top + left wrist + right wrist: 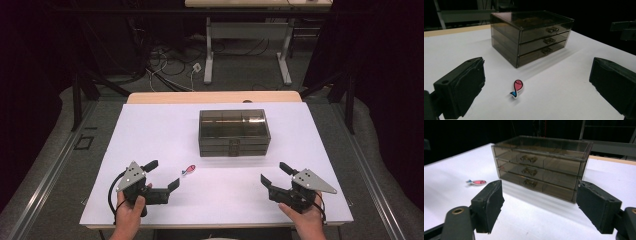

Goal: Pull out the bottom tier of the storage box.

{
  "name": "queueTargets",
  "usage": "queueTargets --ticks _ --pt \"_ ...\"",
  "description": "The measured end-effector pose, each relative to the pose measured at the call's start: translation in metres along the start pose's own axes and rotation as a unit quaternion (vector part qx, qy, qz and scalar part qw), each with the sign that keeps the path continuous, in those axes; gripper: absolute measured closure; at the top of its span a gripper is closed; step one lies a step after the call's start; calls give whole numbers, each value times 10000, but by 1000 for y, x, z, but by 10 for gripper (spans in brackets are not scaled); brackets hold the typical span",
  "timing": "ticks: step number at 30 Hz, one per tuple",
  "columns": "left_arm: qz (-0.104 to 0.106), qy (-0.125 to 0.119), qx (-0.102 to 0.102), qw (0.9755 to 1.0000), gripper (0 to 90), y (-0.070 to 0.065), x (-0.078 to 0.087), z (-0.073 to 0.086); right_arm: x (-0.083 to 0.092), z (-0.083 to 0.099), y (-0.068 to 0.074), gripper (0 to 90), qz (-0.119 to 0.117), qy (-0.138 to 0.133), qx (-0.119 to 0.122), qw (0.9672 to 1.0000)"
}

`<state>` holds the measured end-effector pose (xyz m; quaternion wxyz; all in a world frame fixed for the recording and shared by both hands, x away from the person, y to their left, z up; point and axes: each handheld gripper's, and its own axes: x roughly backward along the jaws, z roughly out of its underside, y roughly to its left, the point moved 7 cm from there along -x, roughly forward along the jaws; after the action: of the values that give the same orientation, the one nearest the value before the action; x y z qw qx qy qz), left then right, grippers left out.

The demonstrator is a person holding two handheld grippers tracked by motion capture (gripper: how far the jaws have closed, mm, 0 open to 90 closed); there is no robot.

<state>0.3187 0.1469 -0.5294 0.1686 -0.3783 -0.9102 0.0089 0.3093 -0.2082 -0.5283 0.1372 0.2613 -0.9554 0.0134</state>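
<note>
Approach step judged in hand: both grippers, left [162,173] and right [273,173], are held spread and empty, the fish-shaped eraser [188,170] lying just beyond the left, before the 3-drawer box [234,131]; next, the left's jaws must be lowered astride it.

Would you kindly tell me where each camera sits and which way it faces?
High view: above the person's side, looking forward and down at the table; forearms, left hand-held gripper and right hand-held gripper show.
Left gripper view: between its open jaws, facing the fish eraser and drawer box.
Right gripper view: between its open jaws, facing the box front.
All three share the box and the eraser.
</note>
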Motion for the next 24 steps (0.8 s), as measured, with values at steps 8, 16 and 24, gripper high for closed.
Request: queueTargets --ticks 8,16,24 --pt "-84 -26 188 9998 5 4 2 2 -5 4 7 284 -148 113 156 9997" --pt "-88 -43 233 9997 7 4 6 3 -12 6 14 300 -220 196 153 9994" --pt "-123 -103 368 9992 7 4 14 5 -17 -3 23 321 -217 41 113 9997"
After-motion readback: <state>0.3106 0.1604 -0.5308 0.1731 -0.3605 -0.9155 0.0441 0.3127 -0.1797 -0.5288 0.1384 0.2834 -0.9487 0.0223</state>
